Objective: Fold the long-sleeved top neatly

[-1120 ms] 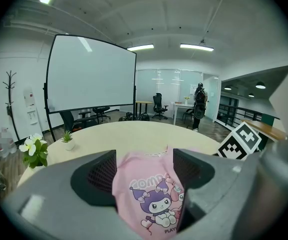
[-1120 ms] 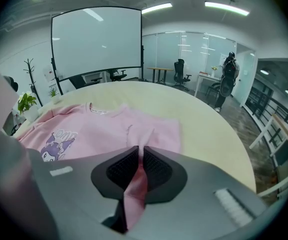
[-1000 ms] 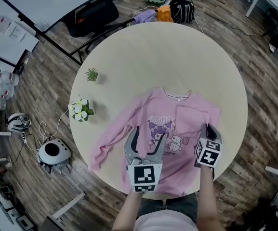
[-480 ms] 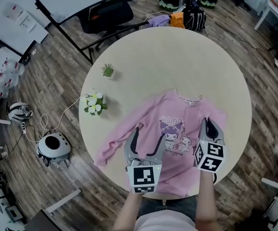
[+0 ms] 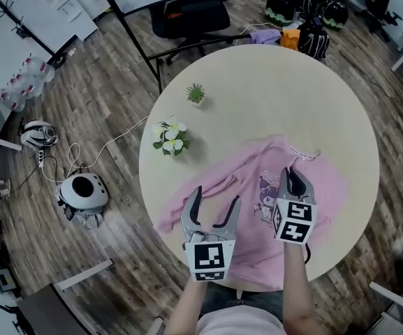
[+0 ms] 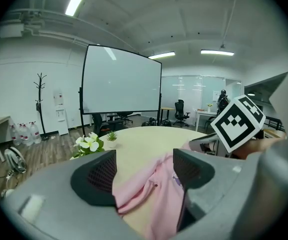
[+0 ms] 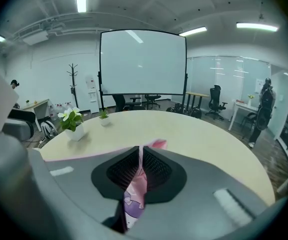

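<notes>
We find the pink long-sleeved top [image 5: 246, 180] lying print-up on the round worktop [image 5: 271, 96], toward the person's edge. Our right gripper [image 5: 289, 176] has its jaws clenched on a raised fold of the top, just beside the cartoon print. Our left gripper [image 5: 215, 199] hovers over the top's left sleeve side, its 2 jaws released and wide apart. Beyond that sleeve stand a pot of white flowers [image 5: 171, 138] and, farther from the top, a small green plant [image 5: 195, 93].

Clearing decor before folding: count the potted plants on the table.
2. A small green plant stands near the table's far left edge. A white-flowered plant stands closer, beside the pink top's sleeve. None seem hidden.
</notes>
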Action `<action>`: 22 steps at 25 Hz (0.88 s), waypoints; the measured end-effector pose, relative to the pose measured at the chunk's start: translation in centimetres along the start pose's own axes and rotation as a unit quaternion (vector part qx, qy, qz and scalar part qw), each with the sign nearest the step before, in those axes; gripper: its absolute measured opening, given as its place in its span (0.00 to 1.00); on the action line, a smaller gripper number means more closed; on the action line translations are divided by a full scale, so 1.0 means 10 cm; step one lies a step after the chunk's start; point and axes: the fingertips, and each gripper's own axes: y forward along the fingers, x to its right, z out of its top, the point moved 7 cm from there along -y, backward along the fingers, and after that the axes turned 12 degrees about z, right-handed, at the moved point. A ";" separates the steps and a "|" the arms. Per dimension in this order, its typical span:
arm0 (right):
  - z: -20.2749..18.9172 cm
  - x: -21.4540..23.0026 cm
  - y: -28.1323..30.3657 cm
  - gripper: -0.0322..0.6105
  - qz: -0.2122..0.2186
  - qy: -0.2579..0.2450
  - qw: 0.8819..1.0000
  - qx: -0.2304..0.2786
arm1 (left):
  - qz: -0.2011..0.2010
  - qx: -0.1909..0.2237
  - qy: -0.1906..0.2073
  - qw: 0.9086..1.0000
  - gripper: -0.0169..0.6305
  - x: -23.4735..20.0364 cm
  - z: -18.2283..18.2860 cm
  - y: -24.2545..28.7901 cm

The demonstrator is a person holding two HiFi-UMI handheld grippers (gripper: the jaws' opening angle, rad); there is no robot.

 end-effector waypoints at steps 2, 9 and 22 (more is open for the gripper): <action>-0.03 -0.10 0.12 0.13 0.008 -0.006 1.000 -0.008 | 0.011 -0.002 -0.005 1.000 0.57 -0.11 -0.05 -0.03; -0.15 -0.31 0.51 0.14 0.023 -0.018 0.998 -0.047 | 0.040 -0.013 -0.018 0.999 0.57 -0.43 -0.14 -0.10; -0.08 -0.84 0.68 0.39 0.091 -0.043 0.994 -0.038 | 0.090 -0.022 -0.039 0.995 0.57 -0.93 -0.32 -0.23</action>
